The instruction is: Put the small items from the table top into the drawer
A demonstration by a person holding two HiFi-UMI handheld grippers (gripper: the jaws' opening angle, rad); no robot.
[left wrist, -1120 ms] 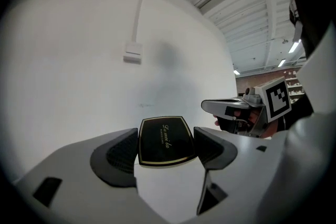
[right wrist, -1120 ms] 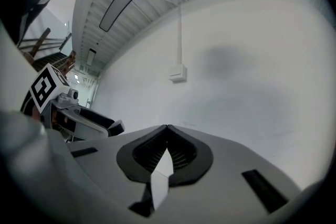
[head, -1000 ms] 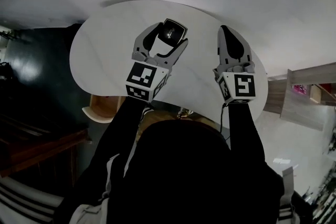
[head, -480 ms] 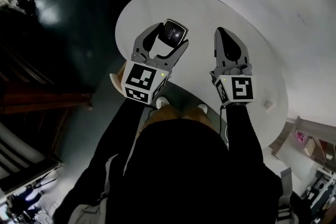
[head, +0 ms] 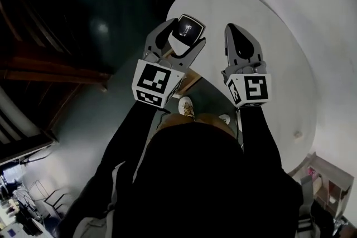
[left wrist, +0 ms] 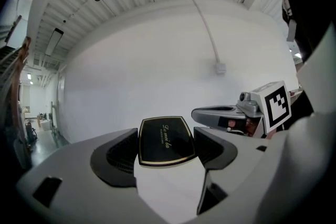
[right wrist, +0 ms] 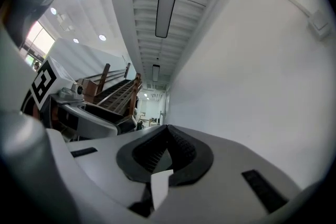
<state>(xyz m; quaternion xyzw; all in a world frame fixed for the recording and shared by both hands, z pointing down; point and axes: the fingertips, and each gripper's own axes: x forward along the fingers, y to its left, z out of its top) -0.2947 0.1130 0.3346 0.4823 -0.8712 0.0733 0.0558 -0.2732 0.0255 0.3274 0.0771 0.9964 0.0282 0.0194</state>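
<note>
A small black box with a gold edge (head: 187, 29) sits between the jaws of my left gripper (head: 183, 33), which is shut on it and held up over the white round table's left edge (head: 184, 5). In the left gripper view the box (left wrist: 165, 140) fills the gap between the dark pads, its lid with gold script facing the camera. My right gripper (head: 234, 30) is beside it to the right, jaws closed tip to tip with nothing in them (right wrist: 167, 136). A strip of wood, perhaps the drawer (head: 188, 82), shows below the table between the two grippers.
The white table top (head: 268, 36) stretches to the right, with a small pale item (head: 297, 134) near its lower right edge. Dark floor and wooden steps lie to the left. A person's shoes (head: 186, 106) show below the grippers.
The head view has swung, so the table has slid to the right and dark floor now fills the left. Both grippers keep their pose, the left still holding the black box.
</note>
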